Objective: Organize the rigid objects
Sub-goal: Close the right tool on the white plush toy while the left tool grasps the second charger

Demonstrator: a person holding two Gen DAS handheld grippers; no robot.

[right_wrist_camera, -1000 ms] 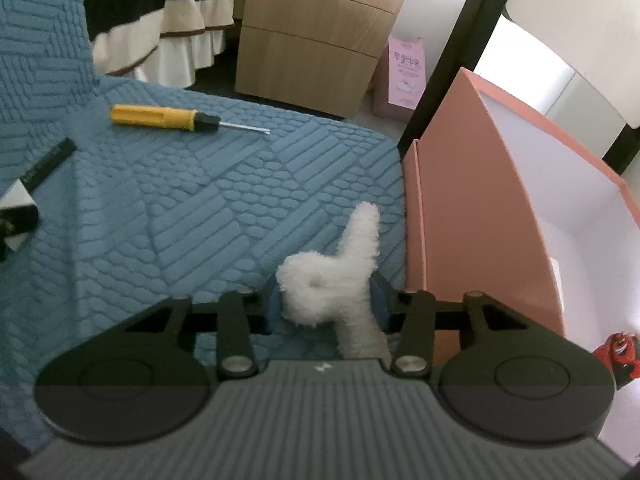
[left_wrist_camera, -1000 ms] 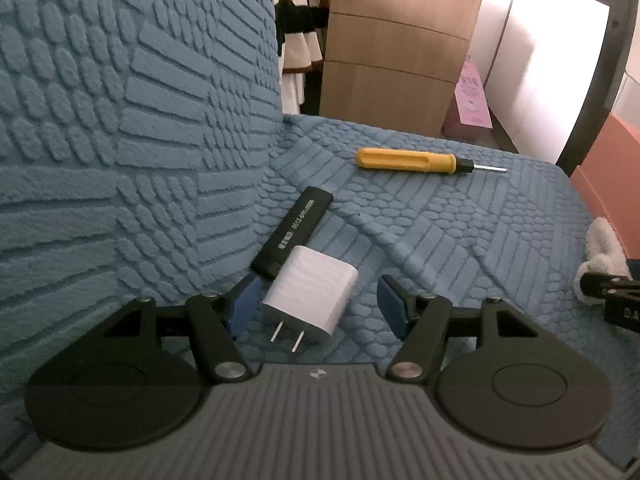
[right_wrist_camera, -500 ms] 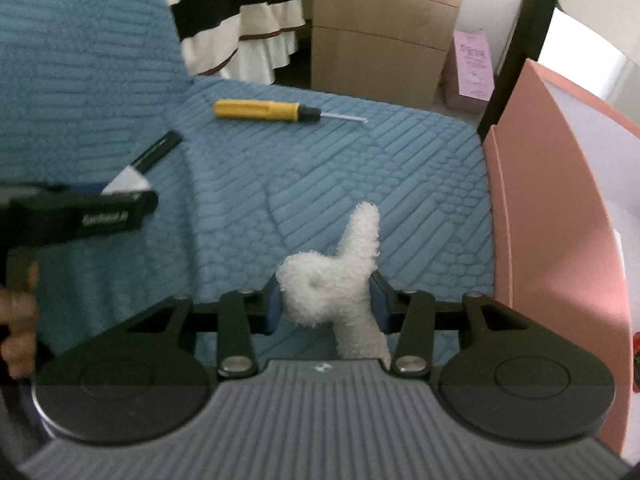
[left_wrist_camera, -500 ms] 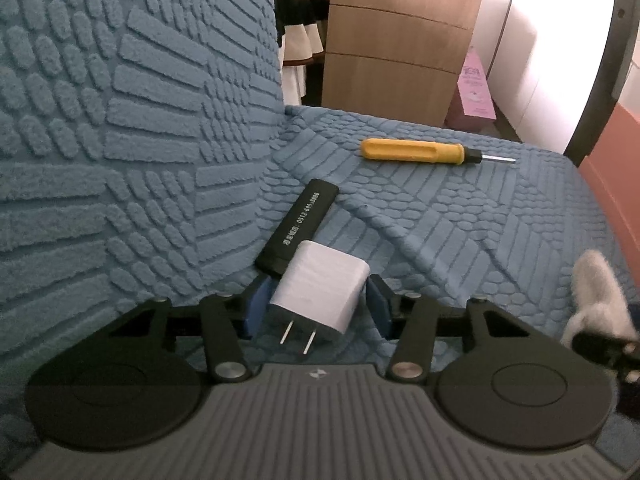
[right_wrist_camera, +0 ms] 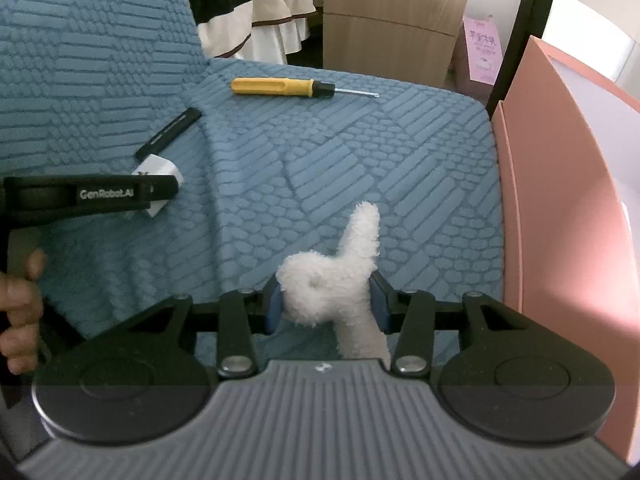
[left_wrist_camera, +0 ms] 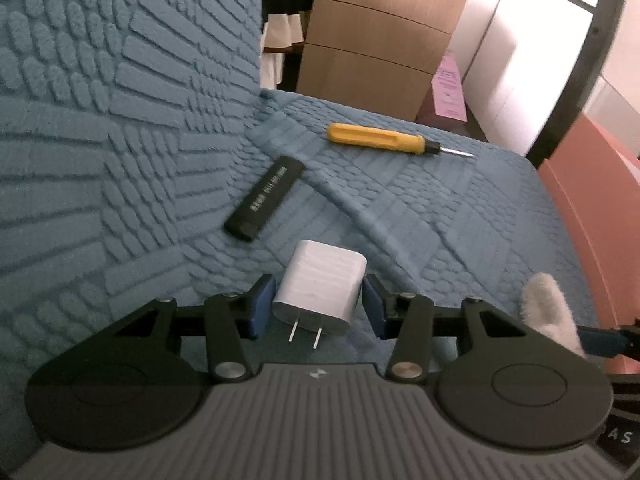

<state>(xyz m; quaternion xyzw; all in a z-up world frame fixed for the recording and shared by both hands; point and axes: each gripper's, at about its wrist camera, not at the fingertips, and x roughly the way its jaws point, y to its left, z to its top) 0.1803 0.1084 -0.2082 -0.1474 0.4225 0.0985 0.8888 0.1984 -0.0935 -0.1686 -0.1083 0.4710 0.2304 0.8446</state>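
Note:
A white plug charger (left_wrist_camera: 320,288) sits prongs-toward-camera between the blue pads of my left gripper (left_wrist_camera: 318,308); the jaws are closing and both pads press its sides. It is held just off the blue sofa seat (left_wrist_camera: 440,216). Behind it lie a black stick-shaped device (left_wrist_camera: 266,198) and a yellow screwdriver (left_wrist_camera: 376,140). My right gripper (right_wrist_camera: 326,306) is shut on a white fluffy toy (right_wrist_camera: 336,280), held above the seat near a pink box (right_wrist_camera: 560,200). The right wrist view also shows the charger (right_wrist_camera: 158,168), the screwdriver (right_wrist_camera: 280,87) and the black device (right_wrist_camera: 168,134).
The sofa backrest (left_wrist_camera: 120,100) rises at the left. A person's hand (right_wrist_camera: 20,292) grips the left tool's handle. A wooden drawer cabinet (left_wrist_camera: 380,40), striped clothing (right_wrist_camera: 256,12) and a dark pole (right_wrist_camera: 524,32) stand beyond the sofa. The pink box borders the seat's right edge.
The left jaws have narrowed onto the charger, which now sits apart from the black device. The right gripper, still holding the fluffy toy, has swung left so the left tool comes into its view.

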